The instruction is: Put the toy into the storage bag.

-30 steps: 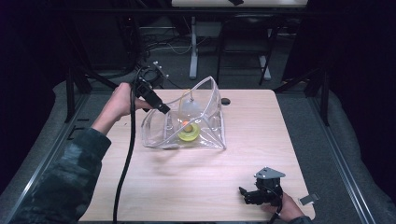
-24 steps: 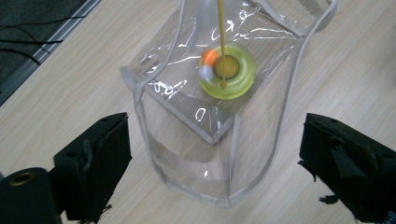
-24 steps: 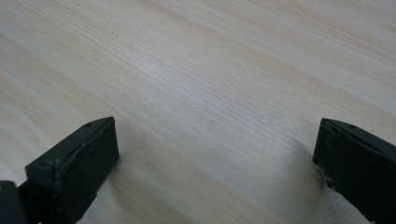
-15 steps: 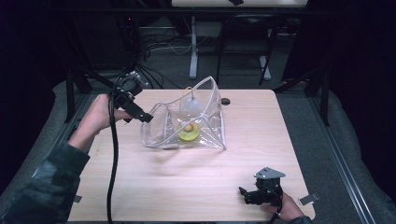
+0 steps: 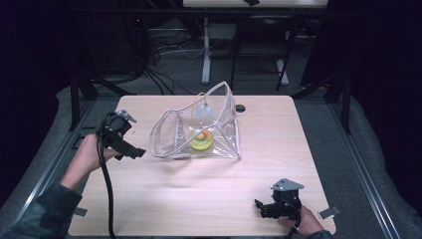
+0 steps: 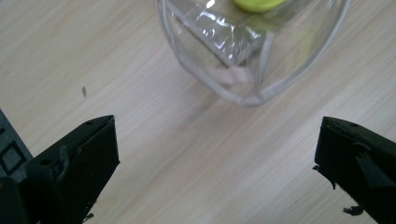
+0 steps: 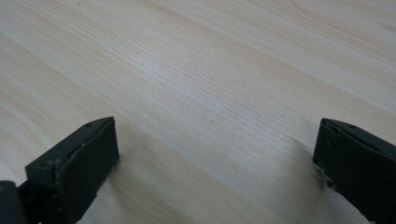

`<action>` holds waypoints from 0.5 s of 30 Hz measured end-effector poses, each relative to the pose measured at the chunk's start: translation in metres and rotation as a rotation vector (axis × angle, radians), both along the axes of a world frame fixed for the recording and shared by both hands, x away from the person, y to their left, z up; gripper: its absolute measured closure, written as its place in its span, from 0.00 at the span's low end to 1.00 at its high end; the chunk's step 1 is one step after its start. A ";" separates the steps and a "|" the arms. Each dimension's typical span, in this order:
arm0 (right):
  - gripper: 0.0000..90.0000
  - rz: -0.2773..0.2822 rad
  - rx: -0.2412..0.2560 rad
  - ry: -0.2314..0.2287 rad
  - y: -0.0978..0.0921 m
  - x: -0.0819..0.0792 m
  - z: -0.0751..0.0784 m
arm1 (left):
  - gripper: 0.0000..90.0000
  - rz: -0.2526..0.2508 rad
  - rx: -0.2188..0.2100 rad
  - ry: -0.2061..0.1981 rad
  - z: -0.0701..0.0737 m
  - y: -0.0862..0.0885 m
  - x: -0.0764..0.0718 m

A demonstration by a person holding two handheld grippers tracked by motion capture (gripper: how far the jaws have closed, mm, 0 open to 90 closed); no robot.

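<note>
**Dark room, pale wooden surface, one clear pouch in the middle**

Dim floor and tangled cables ring the light wooden surface [image 5: 199, 194], and on it, a little behind centre, sits a clear plastic bag [image 5: 199, 132] standing open like a tent. Its walls are transparent and creased, catching glare along the seams, with one corner pushed up high at the back. Inside it lies a yellow-green round thing [image 5: 201, 143] with a small orange bit on top, and above that a pale, cloudy shape that I cannot make out. In the left gripper view the bag's near corner [image 6: 243, 70] shows close, folded and shiny, with the yellow-green thing at the upper edge.

Just left of the bag, near but not touching it, hang the left tongs [image 5: 133, 151], held in a hand [image 5: 89, 154] at the surface's left edge, tips pointing toward the bag. Their jaws are spread wide, with bare wood between them. A black cable [image 5: 107, 199] trails from them down toward the near edge.

Well apart, at the near right corner, the right tongs [image 5: 259, 206] lie low on the wood, a grey three-cornered plate on top, jaws also spread with nothing between them. A small dark disc [image 5: 241, 107] sits at the far edge behind the bag. Nothing lies between the left tongs and the bag.
</note>
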State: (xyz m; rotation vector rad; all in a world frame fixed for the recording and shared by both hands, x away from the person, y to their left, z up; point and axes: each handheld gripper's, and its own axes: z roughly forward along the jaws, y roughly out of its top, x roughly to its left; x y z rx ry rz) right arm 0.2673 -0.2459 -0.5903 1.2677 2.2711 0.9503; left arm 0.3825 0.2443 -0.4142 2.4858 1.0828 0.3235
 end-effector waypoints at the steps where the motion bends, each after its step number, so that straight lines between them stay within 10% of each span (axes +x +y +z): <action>1: 0.00 -0.001 0.000 -0.001 0.000 0.000 0.000 | 0.00 0.006 -0.005 0.003 -0.007 0.003 -0.003; 15: 0.00 0.000 -0.001 0.001 0.000 0.000 0.000 | 0.00 0.084 -0.136 0.040 -0.100 0.034 -0.036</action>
